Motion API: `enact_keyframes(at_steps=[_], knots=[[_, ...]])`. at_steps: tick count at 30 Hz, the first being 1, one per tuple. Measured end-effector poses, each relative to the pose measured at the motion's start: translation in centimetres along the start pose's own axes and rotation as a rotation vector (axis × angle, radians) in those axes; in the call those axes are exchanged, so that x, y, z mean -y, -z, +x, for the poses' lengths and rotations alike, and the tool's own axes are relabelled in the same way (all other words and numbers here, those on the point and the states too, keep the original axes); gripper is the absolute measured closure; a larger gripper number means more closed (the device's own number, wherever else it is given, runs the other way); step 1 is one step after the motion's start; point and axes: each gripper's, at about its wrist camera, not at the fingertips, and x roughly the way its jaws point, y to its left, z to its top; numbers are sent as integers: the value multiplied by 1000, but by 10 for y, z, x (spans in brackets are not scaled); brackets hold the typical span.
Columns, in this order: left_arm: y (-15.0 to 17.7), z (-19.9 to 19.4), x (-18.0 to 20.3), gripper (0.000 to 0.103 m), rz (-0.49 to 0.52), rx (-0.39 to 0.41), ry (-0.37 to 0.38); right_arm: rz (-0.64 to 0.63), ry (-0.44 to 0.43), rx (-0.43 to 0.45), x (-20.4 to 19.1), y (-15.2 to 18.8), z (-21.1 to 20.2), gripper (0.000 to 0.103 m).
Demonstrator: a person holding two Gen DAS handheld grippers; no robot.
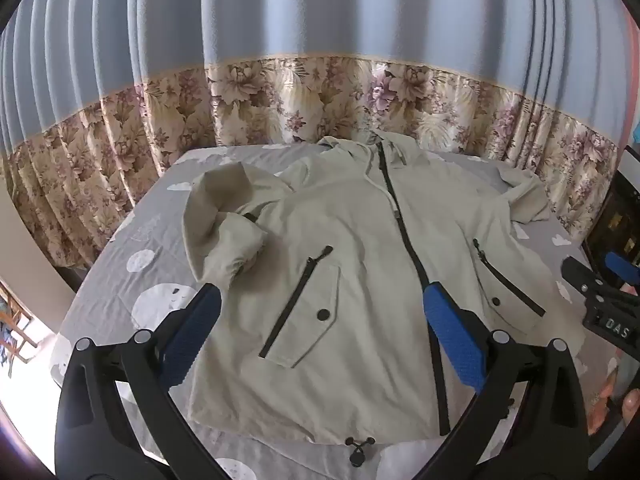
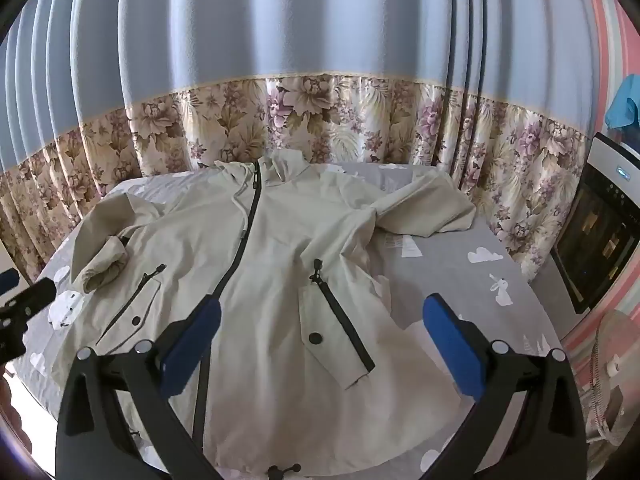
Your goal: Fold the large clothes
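Both my tongs hang spread wide above the near hem, nothing between the blue pads. My left gripper sits over the left half of the jacket, with one pad on the line of the main zip; my right gripper sits over the right half, straddling the right pocket.

I see the jacket lying front up on the bed, zipped shut. Its long axis runs straight away from me: hem and drawcord toggle nearest, hood farthest, up against the floral curtain.

On the left, the sleeve is doubled back over itself beside the left pocket, its cuff turned toward the hem. On the right, the sleeve trails out sideways, crumpled, toward the bed's far right corner.

Bare sheet shows on both sides of the body, wider on the right, where it runs to the bed edge near a dark appliance and a fan. At the hood end I have almost no sheet left before the curtain.
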Motion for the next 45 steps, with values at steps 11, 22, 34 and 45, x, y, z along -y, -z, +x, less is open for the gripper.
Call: enact_keyframes(at_steps=[11, 22, 34, 45], knots=[[-5, 8, -10, 3, -13, 16, -62, -11, 9, 7, 0, -1, 0, 2], [-5, 14, -13, 3, -15, -1, -80, -11, 7, 3, 1, 4, 1, 2], [-6, 17, -16, 3, -21, -18, -88, -19, 14, 7, -3, -1, 1, 2], [-4, 19, -18, 3, -15, -15, -92, -23, 12, 5, -4, 0, 3, 2]])
